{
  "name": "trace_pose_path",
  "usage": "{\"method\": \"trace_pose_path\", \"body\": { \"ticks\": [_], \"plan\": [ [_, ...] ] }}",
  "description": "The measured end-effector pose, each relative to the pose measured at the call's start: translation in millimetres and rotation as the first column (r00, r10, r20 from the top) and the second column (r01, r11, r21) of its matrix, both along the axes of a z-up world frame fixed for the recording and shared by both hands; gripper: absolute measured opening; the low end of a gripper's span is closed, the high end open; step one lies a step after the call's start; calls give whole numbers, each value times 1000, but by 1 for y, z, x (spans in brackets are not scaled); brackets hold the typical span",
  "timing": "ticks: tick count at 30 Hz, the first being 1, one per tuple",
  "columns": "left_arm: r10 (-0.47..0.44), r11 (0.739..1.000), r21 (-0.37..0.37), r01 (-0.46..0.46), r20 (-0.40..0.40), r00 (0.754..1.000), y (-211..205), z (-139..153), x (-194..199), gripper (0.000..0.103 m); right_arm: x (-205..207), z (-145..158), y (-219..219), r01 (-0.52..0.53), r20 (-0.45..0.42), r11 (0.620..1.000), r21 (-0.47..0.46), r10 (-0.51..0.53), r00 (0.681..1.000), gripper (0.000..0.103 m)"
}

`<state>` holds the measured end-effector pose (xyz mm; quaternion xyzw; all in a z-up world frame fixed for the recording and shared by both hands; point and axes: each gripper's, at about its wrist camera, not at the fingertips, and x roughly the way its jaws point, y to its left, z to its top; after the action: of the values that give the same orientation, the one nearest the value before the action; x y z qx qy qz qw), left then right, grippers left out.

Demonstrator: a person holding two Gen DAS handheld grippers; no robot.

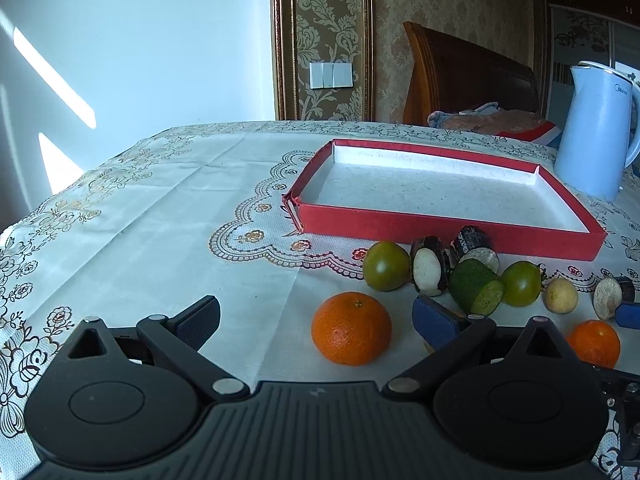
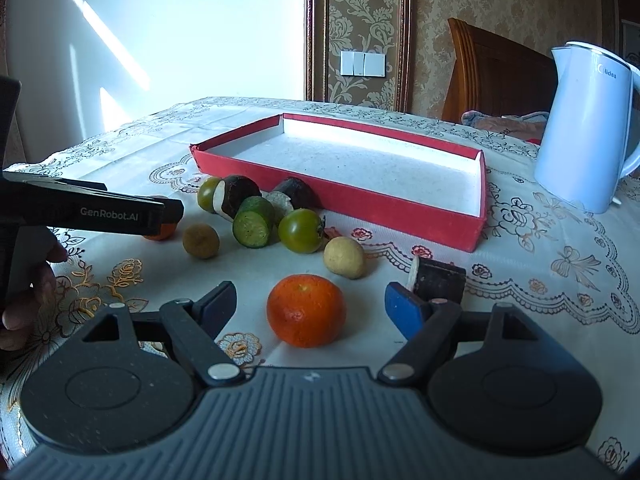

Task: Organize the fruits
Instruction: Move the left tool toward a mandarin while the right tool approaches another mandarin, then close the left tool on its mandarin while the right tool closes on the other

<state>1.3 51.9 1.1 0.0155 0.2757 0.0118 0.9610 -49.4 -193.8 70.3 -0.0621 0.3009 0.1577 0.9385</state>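
right gripper [image 2: 310, 306] jaws wide astride tangerine [image 2: 306, 310], no contact | left gripper [image 1: 316, 318] wide, empty | risk: off-centre pinch rolls fruit from red tray [image 2: 400, 216]

Two low wrist views, shared red tray [image 1: 448, 236]

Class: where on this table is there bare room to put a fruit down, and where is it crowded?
Free: the whole inside of the red tray, and the tablecloth left of it. Crowded: the strip in front of the tray's near wall, around the cucumber piece and green tomatoes.
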Motion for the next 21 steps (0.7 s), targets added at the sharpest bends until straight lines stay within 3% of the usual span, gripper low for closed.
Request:
{"method": "trace_pose_path", "body": {
  "ticks": [5, 17, 21],
  "plan": [
    [7, 1000, 26, -6, -31, 999, -5, -4, 6, 103, 5, -2, 3, 18, -20, 1000, -10, -18, 1000, 80],
    [9, 1000, 4, -8, -62, 998, -3, -8, 14, 103, 10, -4, 8, 62, -48, 998, -11, -63, 997, 80],
    [12, 1000, -22, -14, -87, 996, 1, -10, 18, 102, 13, -5, 9, 65, -65, 998, -17, -66, 996, 66]
  ]
}}
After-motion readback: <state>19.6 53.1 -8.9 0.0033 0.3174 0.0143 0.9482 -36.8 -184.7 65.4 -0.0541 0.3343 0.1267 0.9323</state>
